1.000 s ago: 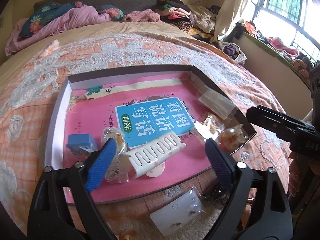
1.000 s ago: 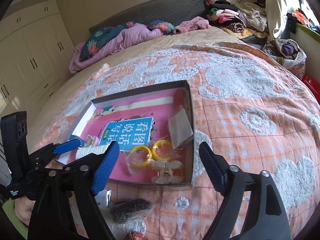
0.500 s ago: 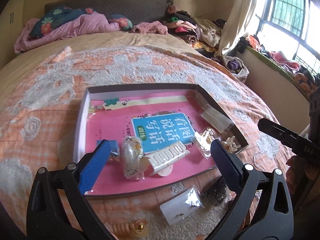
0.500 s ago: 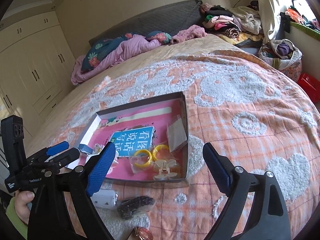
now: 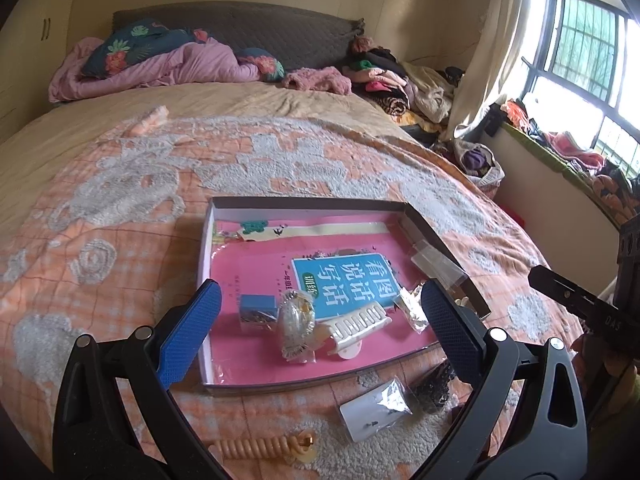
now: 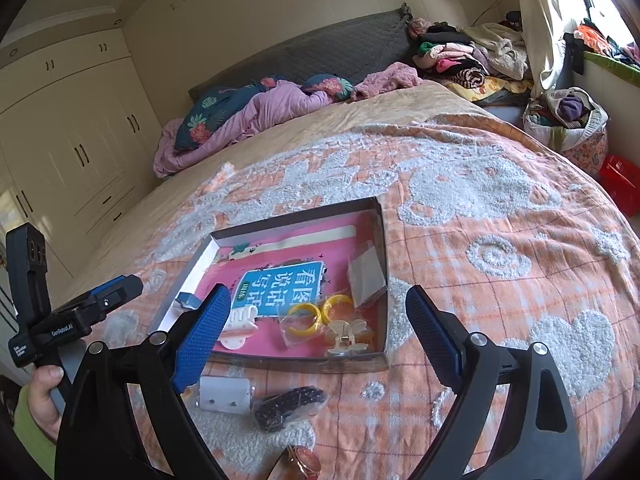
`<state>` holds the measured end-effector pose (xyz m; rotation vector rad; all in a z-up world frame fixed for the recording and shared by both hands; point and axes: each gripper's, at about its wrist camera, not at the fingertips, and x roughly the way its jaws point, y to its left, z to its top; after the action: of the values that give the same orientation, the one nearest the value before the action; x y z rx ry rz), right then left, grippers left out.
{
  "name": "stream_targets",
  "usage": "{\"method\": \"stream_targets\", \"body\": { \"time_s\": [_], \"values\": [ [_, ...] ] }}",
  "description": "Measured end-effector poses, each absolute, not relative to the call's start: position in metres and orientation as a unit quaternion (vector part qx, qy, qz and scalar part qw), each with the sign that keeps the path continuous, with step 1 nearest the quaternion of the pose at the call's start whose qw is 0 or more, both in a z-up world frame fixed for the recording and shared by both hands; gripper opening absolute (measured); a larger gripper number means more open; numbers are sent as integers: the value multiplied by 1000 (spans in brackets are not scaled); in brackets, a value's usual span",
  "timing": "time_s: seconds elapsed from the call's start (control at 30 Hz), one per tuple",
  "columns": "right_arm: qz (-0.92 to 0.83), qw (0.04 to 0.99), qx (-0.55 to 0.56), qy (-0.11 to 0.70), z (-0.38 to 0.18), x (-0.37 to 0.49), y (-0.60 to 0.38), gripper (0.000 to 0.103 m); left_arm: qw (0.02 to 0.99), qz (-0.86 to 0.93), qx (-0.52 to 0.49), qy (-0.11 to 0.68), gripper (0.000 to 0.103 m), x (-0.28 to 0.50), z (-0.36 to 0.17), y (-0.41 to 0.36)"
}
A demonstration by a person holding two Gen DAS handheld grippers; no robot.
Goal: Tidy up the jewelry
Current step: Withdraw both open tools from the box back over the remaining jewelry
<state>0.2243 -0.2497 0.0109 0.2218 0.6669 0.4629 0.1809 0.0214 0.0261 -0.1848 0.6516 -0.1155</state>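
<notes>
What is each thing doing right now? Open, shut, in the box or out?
left gripper: open, empty
right gripper: open, empty
box: open, no lid
yellow bangles: bagged, inside box
white hair clip: inside box
earring card: outside box, on bedspread

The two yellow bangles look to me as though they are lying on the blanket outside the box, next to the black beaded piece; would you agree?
Not quite. The right wrist view shows the two yellow bangles lying inside the box, near its front right corner, not on the blanket. Only the black beaded piece lies outside, in front of the box.
</notes>
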Motion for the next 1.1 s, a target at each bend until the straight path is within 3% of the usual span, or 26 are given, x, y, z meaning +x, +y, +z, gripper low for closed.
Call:
{"method": "stream_targets", "body": {
  "time_s": [1.1],
  "values": [
    [251,910,102,314,24,179,-249,92,946,-43,-94,307,93,137,35,29]
  ]
}}
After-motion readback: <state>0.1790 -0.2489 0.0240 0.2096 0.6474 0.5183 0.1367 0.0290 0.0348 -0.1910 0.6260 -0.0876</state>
